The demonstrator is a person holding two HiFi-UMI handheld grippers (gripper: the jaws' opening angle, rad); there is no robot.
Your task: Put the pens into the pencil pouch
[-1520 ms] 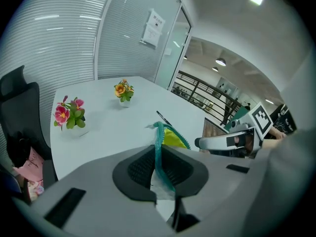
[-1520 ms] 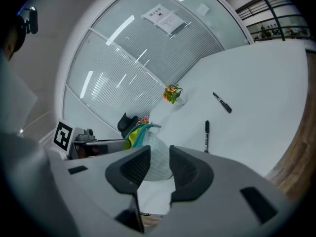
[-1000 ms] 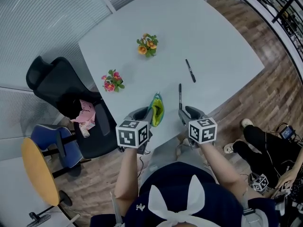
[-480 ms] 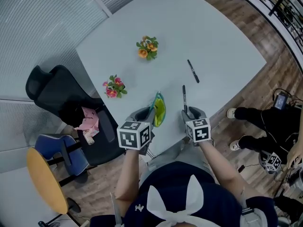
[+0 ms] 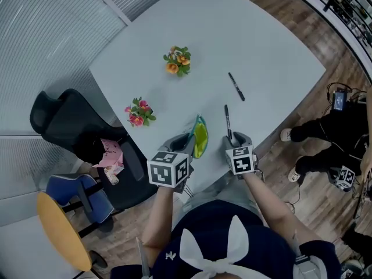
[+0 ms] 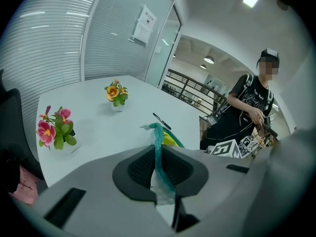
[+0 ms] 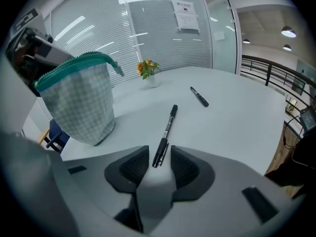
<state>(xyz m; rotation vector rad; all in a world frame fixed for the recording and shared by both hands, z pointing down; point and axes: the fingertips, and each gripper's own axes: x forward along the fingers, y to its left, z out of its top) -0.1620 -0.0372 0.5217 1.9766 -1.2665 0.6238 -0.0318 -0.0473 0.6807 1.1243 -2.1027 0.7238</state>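
A checked pencil pouch [image 5: 199,137] with a teal zipper and yellow-green lining stands with its mouth up near the table's front edge. My left gripper [image 6: 159,154] is shut on its zipper edge [image 6: 157,142] and holds it up; the right gripper view shows the pouch [image 7: 81,102] at the left. One black pen [image 5: 228,121] lies on the table just right of the pouch. My right gripper [image 7: 159,158] stands open, with the near end of that pen [image 7: 164,137] between its jaws and the pads apart from it. A second black pen [image 5: 236,86] lies farther back.
Two small flower pots stand on the white table [image 5: 256,45]: orange flowers [image 5: 177,60] at the back, pink ones [image 5: 138,111] at the left. A black chair [image 5: 64,115] and a blue chair [image 5: 75,190] stand left of the table. A person [image 6: 247,107] stands at its right.
My right gripper has sunk towards the table, and its jaws now stand around the near pen's end. The left gripper keeps the pouch in the same place.
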